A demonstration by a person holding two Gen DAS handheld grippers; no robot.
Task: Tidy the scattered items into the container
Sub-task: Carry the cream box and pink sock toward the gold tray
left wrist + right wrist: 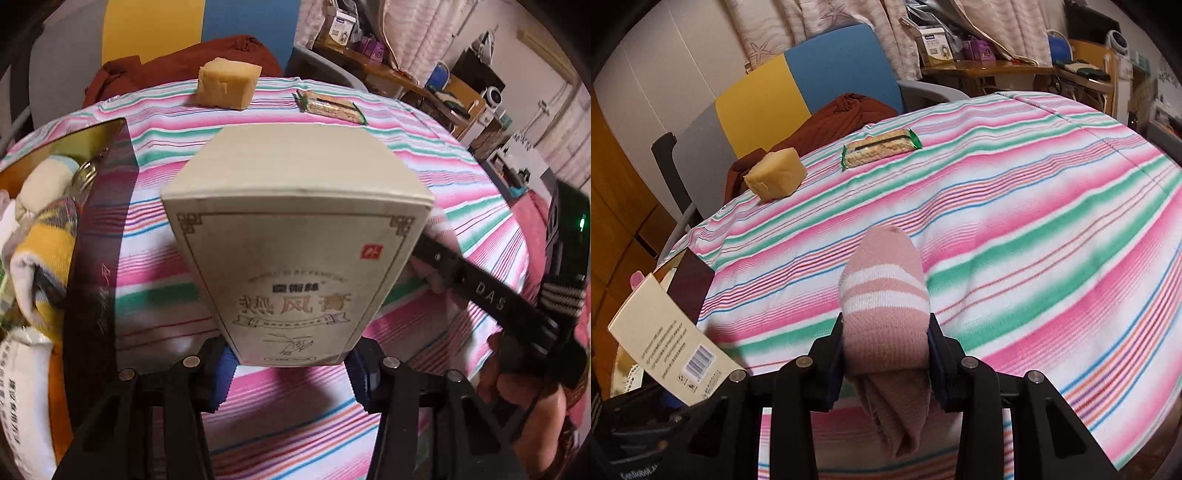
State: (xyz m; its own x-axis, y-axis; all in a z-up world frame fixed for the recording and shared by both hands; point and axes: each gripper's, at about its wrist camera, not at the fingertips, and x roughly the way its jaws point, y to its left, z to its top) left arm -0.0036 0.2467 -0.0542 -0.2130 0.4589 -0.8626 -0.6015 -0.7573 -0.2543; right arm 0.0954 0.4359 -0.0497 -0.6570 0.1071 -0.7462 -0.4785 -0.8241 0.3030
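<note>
Cardboard box sits clenched in our left claw, container at nine o'clock; our right claw grips the pink sock. Next, we judge, both carry over for dropping.

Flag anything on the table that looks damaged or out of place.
The yellow sponge sits at the table's far edge, its front face gouged and ragged. The cracker pack lies loose nearby. Nothing is spilled.
</note>
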